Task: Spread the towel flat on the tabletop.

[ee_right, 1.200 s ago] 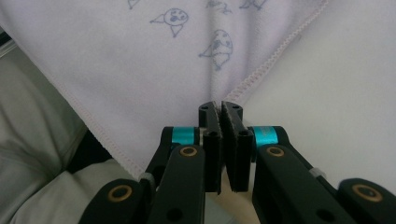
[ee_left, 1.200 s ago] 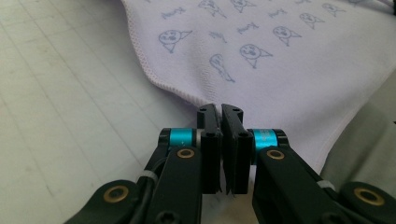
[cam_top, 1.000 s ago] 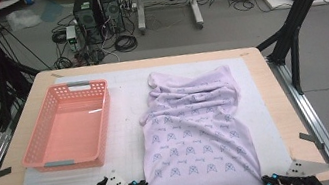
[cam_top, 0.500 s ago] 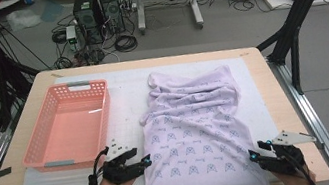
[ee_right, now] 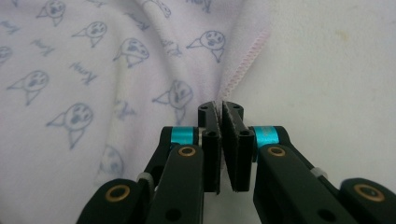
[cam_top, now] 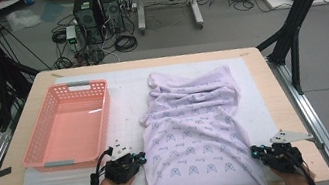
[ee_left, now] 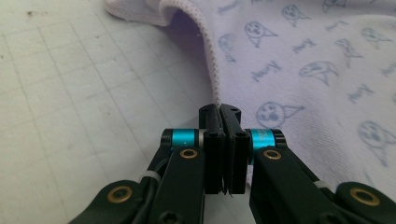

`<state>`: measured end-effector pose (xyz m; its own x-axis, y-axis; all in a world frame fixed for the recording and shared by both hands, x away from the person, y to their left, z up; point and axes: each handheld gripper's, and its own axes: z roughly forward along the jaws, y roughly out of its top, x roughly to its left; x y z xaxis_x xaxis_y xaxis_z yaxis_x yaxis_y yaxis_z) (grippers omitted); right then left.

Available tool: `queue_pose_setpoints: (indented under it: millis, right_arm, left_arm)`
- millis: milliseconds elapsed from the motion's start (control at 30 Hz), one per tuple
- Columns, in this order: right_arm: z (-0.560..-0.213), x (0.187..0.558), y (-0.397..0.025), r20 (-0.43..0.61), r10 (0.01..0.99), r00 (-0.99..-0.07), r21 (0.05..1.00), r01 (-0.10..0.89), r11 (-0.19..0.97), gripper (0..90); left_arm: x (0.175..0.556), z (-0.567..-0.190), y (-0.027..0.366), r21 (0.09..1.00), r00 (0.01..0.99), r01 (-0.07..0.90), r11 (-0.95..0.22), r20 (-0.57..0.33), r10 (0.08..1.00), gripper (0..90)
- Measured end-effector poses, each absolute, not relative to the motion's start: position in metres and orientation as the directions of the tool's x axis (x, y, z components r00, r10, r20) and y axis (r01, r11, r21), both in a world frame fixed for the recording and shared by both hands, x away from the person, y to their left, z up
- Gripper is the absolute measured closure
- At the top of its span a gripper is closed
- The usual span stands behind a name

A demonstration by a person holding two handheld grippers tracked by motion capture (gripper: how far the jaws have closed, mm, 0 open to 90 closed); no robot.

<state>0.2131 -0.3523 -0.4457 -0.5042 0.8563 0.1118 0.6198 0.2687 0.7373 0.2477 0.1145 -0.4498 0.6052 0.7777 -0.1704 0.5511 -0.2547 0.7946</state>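
While both grippers pinch the garment's edges — left gripper, right gripper — it lies flat.

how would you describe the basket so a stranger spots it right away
Look at the wooden table, on the white mat's left half. The basket lies beside the pale lilac printed cloth: a salmon-pink, rectangular plastic tray with perforated walls.

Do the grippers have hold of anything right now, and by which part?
Both jaws are shut at the pale lilac printed cloth garment: left gripper at its stitched side hem, right gripper at the opposite hem. Whether fabric is pinched cannot be told.
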Motion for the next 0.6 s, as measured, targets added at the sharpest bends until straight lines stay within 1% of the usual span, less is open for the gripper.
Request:
queue_pose_setpoints:
  millis: [267, 500, 600]
  right_arm:
    - [-0.435, 0.189, -0.364, 0.121, 0.841, -0.527, 0.756, 0.598, 0.266, 86.0]
    - [-0.438, 0.177, -0.367, 0.141, 0.824, -0.548, 0.729, 0.621, 0.288, 86.0]
    - [-0.435, 0.169, -0.368, 0.131, 0.822, -0.555, 0.725, 0.619, 0.302, 86.0]
  left_arm:
    - [0.227, -0.446, 0.125, 0.805, 0.621, 0.549, -0.224, -0.214, 0.754, 88.0]
    - [0.21, -0.446, 0.129, 0.798, 0.632, 0.557, -0.231, -0.228, 0.741, 88.0]
    - [0.204, -0.445, 0.129, 0.797, 0.639, 0.559, -0.227, -0.24, 0.731, 87.9]
